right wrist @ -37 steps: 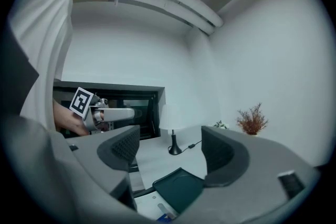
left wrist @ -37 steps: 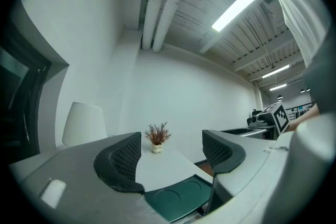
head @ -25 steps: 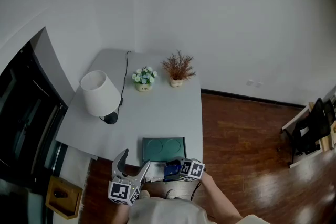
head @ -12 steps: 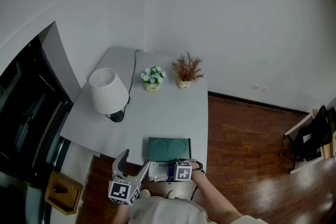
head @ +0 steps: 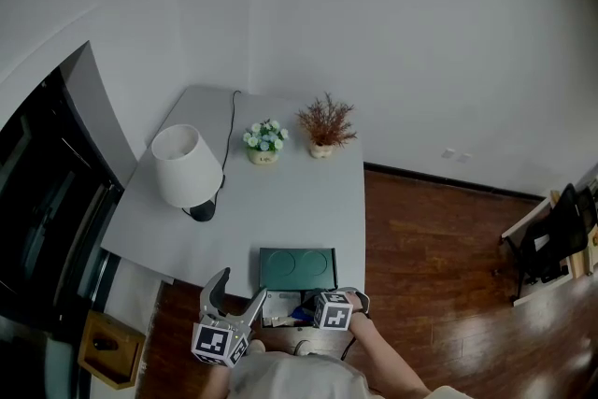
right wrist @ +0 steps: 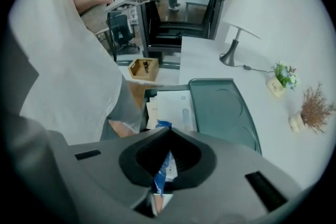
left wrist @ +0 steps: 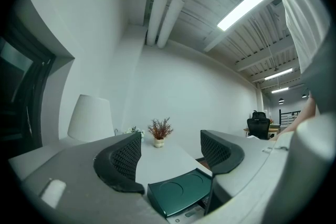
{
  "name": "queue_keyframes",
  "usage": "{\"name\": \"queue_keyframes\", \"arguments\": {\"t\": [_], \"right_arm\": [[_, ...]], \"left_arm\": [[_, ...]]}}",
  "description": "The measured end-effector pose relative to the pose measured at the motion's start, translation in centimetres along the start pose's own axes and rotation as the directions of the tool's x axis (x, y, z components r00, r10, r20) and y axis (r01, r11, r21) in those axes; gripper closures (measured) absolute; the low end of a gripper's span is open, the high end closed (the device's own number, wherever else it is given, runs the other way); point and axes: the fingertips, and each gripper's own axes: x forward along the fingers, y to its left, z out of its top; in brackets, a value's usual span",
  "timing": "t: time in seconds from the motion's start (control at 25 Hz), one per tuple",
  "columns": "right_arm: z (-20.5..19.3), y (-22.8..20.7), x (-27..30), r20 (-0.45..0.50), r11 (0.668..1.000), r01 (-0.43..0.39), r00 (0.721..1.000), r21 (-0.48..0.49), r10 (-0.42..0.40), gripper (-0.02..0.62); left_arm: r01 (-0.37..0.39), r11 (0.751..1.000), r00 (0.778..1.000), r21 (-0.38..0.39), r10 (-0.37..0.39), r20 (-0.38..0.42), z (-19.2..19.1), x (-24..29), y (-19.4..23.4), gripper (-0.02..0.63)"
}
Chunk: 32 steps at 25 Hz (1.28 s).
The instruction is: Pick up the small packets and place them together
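Note:
In the right gripper view my right gripper [right wrist: 169, 132] is shut on a small blue packet [right wrist: 160, 178], which stands on edge between its jaws. Under it, several white packets and papers [right wrist: 170, 107] lie in a dark open compartment at the table's front edge. The head view shows the right gripper [head: 304, 313] over that compartment, with the blue packet [head: 297, 314] at its tip. My left gripper [head: 236, 292] hangs in the air left of the compartment, open and with nothing in it. In its own view the left gripper [left wrist: 170, 157] points across the table.
A teal tray [head: 297, 267] with two round hollows lies on the grey table [head: 308, 201] just beyond the compartment. A white lamp [head: 183, 166], a small flower pot [head: 263, 142] and a dried plant [head: 323, 128] stand farther back. A wooden box [head: 112, 350] sits on the floor, left.
The right gripper's jaws have closed on the blue packet over the open compartment. The left gripper has stayed where it was, open.

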Motion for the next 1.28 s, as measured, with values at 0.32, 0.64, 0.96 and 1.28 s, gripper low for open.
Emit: {"name": "queue_keyframes", "arguments": {"t": [0.32, 0.64, 0.96, 1.28], "right_arm": [[3.9, -2.5, -6.0, 0.292, 0.960, -0.009, 0.954, 0.280, -0.076, 0.592], [4.9, -10.6, -6.8, 0.538, 0.703, -0.215, 0.797, 0.678, -0.275, 0.592], [3.2, -15.7, -1.2, 0.436, 0.523, -0.197, 0.814, 0.829, -0.384, 0.592], [0.7, -17.5, 2.0, 0.238, 0.464, 0.005, 0.854, 0.886, -0.464, 0.546]], "left_arm": [[-0.008, 1.000, 1.000, -0.013, 0.008, 0.006, 0.0, 0.0, 0.9, 0.265], [-0.042, 0.999, 0.999, -0.022, 0.042, 0.018, 0.1, -0.8, 2.1, 0.266], [-0.076, 0.997, 0.997, -0.026, 0.077, 0.012, -0.2, -1.7, 3.1, 0.266], [-0.103, 0.994, 0.995, -0.026, 0.103, 0.008, -0.3, -2.2, 3.8, 0.266]]}}
